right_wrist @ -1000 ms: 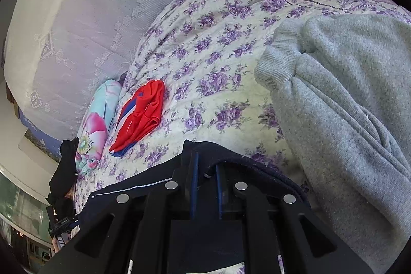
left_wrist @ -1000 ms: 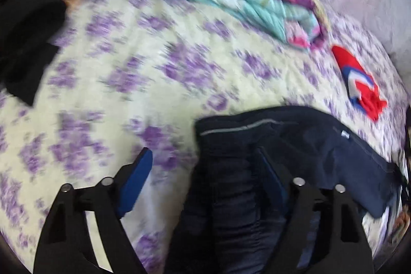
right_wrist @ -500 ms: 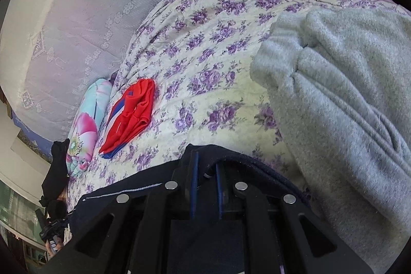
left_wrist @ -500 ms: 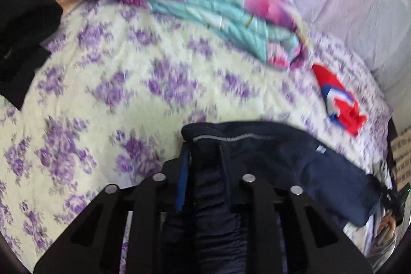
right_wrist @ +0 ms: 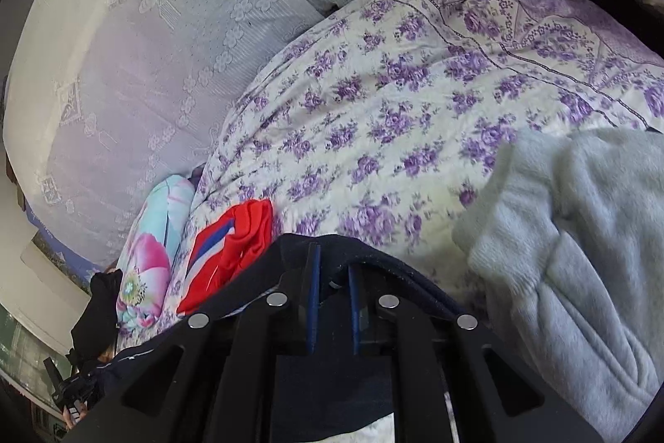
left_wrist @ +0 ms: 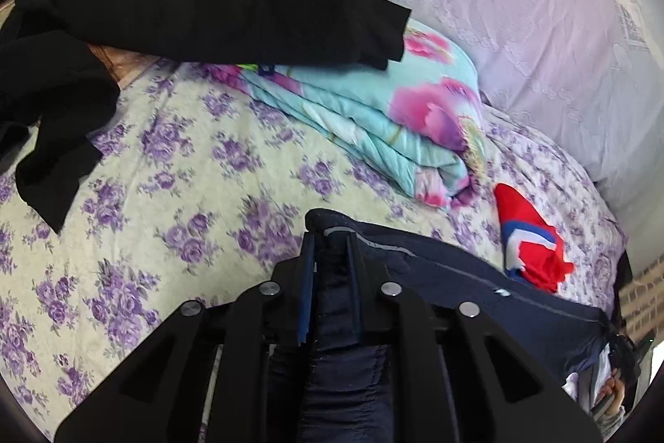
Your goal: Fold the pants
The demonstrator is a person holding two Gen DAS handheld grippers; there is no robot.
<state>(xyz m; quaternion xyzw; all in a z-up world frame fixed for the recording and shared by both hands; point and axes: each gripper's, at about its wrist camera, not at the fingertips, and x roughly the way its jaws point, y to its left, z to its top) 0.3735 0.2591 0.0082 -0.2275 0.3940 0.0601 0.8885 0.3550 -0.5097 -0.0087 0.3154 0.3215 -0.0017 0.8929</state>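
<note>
Holding the navy pants (left_wrist: pixel 448 277) at two points: left hand-held gripper (left_wrist: pixel 330 268) clamped tight on a bunched edge with the grey piping, right hand-held gripper (right_wrist: pixel 332 277) clamped tight on another part of the same dark edge. Cloth fills the gap between the jaws in both wrist views.

Key relation for us: the gripped hem runs sideways between the two hands, and in the left view it stretches off to the right toward the red garment (left_wrist: pixel 527 248). The rest of the pants hangs back under the grippers, toward us, so the long axis lies roughly fore-aft to the hands. Open bedspread (right_wrist: pixel 394 111) sits straight ahead of both.

Neither hand is nearer; both are on the fabric. Our read: next move carries the edge forward over the bed, hands kept level so the hem stays straight. Grey sweatshirt (right_wrist: pixel 581 256) lies just beside the right hand's path, folded quilt (left_wrist: pixel 373 111) ahead-left, so there is a risk of snagging.
</note>
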